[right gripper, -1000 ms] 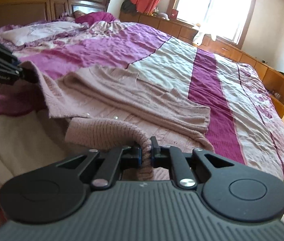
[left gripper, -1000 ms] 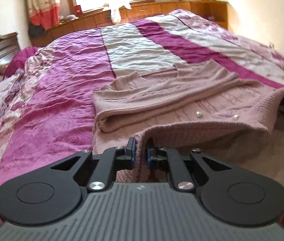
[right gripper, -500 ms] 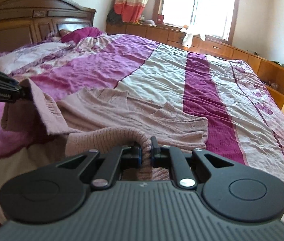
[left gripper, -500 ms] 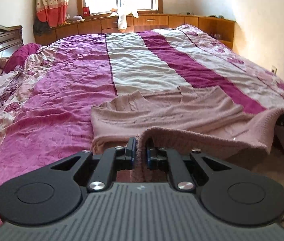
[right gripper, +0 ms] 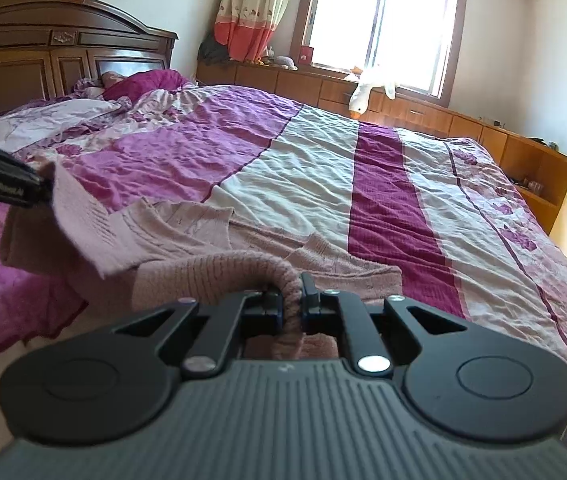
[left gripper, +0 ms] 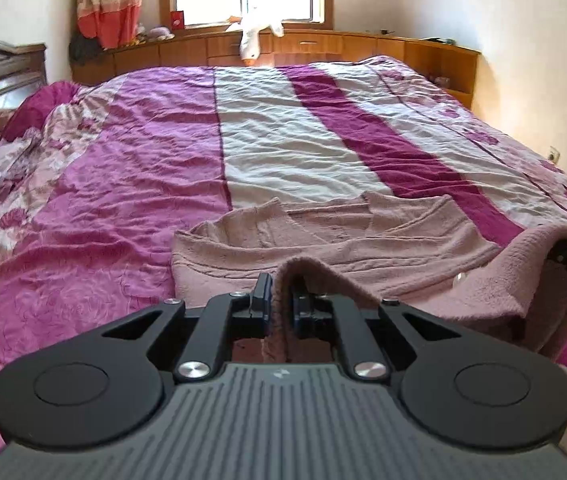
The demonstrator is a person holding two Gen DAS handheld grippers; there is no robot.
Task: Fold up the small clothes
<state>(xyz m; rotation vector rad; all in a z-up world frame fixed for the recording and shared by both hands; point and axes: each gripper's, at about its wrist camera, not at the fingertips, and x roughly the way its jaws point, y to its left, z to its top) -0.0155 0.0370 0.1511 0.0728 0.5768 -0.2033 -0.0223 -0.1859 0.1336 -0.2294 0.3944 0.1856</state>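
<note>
You've got both grippers — left gripper (left gripper: pixel 280 294) and right gripper (right gripper: pixel 292 295) — pinched tight on the hem of the pink sweater (left gripper: pixel 363 236), lifted over the striped bedspread (left gripper: pixel 283 132).

Premises: a home bedroom. A large bed (left gripper: pixel 283 152) under a striped magenta-and-white quilt fills the room. At its head stands a carved dark wooden headboard (right gripper: pixel 63 56). Beyond the bed, low wooden cabinets (left gripper: pixel 315 46) run under a bright window (right gripper: pixel 383 20) with floral curtains (right gripper: pixel 251 8); a plush goose (right gripper: pixel 367 88) hangs over the cabinets.
</note>
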